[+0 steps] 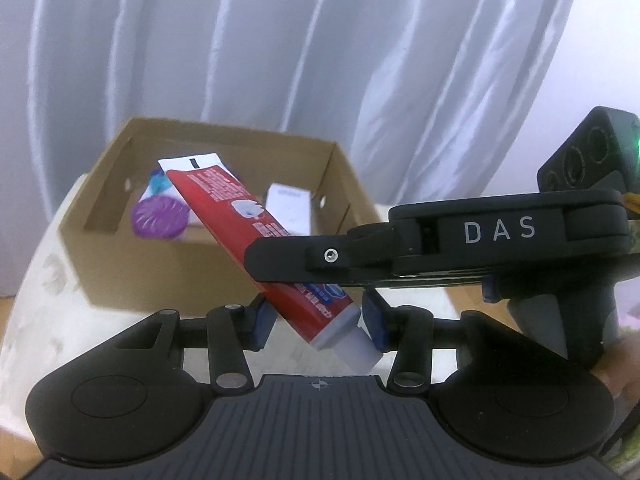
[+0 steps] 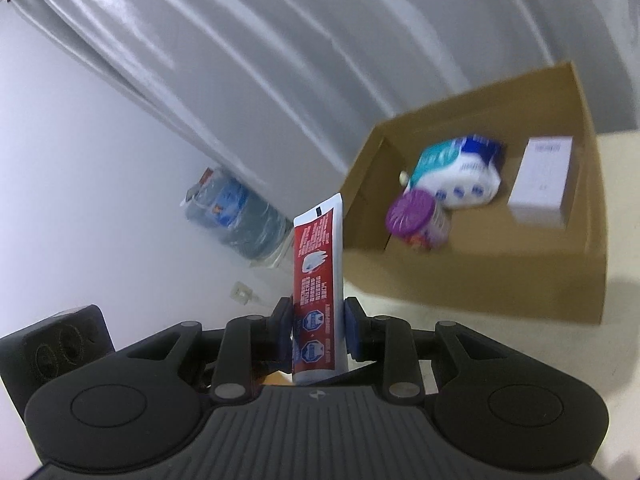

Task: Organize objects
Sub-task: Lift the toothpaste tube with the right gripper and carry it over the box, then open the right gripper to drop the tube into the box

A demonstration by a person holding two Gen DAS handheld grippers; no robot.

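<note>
A red and white toothpaste tube (image 1: 240, 216) is held in the air in front of an open cardboard box (image 1: 120, 264). My right gripper (image 2: 318, 332) is shut on the tube (image 2: 318, 276), which stands upright between its blue pads. In the left wrist view the right gripper's body (image 1: 440, 248) crosses from the right and clamps the tube. My left gripper (image 1: 320, 322) is open, its blue pads on either side of the tube's white cap end (image 1: 352, 340); I cannot tell if they touch it.
The box (image 2: 520, 288) holds a purple-lidded jar (image 2: 416, 216), a white and blue pack (image 2: 460, 176) and a small white box (image 2: 544, 176). It stands on a pale table (image 2: 624, 240). A water bottle (image 2: 236, 224) lies on the floor by a grey curtain (image 1: 320, 40).
</note>
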